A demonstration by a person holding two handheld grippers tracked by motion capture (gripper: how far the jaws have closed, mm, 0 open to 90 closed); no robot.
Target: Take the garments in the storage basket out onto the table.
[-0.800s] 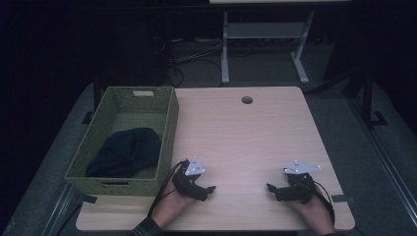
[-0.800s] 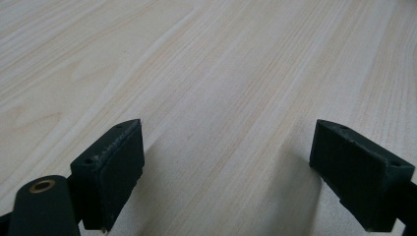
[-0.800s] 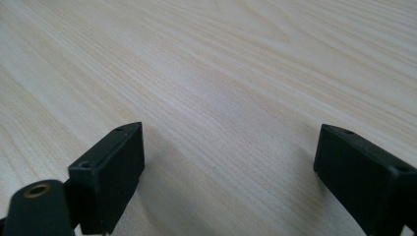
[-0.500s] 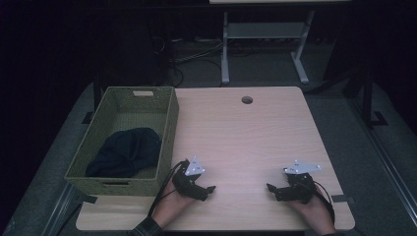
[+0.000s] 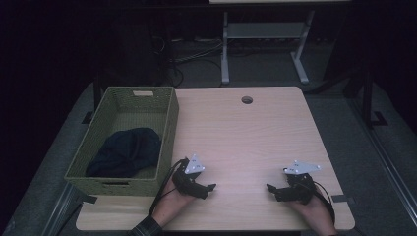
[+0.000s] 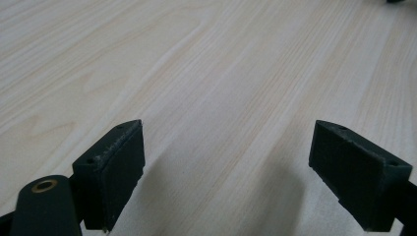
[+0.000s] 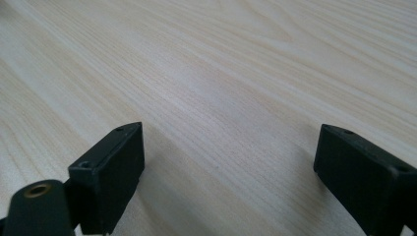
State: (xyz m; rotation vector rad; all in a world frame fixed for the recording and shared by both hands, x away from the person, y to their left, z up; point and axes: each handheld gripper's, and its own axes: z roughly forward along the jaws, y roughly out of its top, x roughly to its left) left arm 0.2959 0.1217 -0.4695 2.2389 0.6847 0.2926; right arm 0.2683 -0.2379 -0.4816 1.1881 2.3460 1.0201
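My left claw (image 5: 209, 189) rests low on the pale wood-grain bench (image 5: 246, 132), near its front edge, its black jaws spread wide with bare wood between them. Nearest to it stands the green woven rectangular basket (image 5: 167, 123), just beside my left hand at the bench's left edge, upright, with a cut-out handle in its far wall. Inside it lies a dark navy cloth (image 5: 125, 152), crumpled in a soft heap toward the near end of the basket's floor.
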